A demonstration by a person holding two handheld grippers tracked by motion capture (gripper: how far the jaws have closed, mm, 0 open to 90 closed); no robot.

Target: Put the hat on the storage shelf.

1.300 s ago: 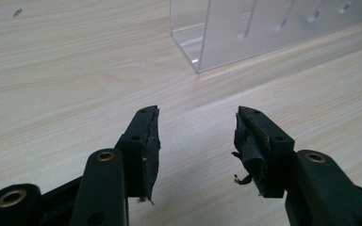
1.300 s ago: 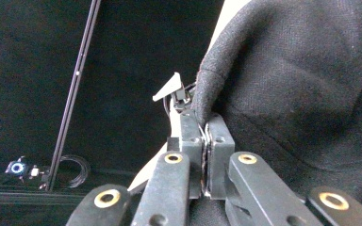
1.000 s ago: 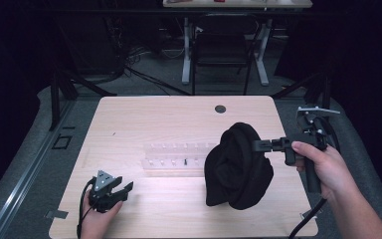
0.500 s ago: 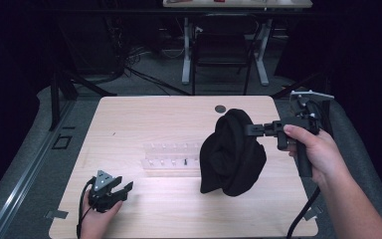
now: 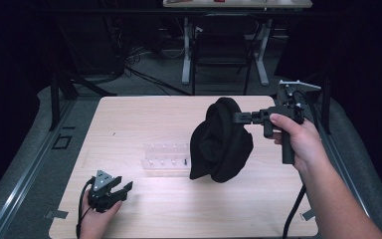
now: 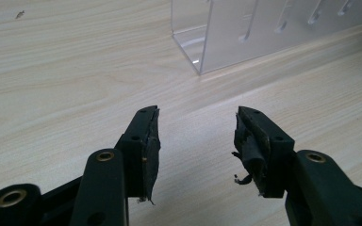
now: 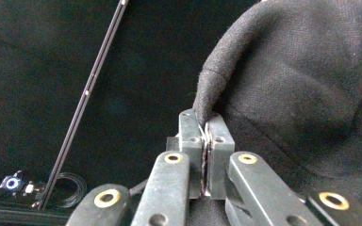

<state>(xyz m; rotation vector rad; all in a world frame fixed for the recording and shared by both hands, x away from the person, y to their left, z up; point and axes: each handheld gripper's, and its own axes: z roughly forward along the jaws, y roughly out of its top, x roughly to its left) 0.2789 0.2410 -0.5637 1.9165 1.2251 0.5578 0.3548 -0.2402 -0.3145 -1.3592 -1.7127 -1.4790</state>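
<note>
We hold the black cloth (image 5: 221,142) up over the right middle of the surface (image 5: 144,117) with our right claw (image 5: 238,118), whose jaws are pressed together on a fold of its hem (image 7: 206,101). The cloth hangs bunched from that pinch, its lower end just above the wood. A clear rack (image 5: 166,158) lies left of it, partly behind the cloth. Our left claw (image 5: 122,186) rests at the near left corner, jaws spread with nothing between them, pointing toward the rack (image 6: 264,33).

Matt black knit cloth (image 5: 221,142), glossy clear plastic rack (image 5: 166,158), pale smooth wood table (image 5: 139,114)
</note>
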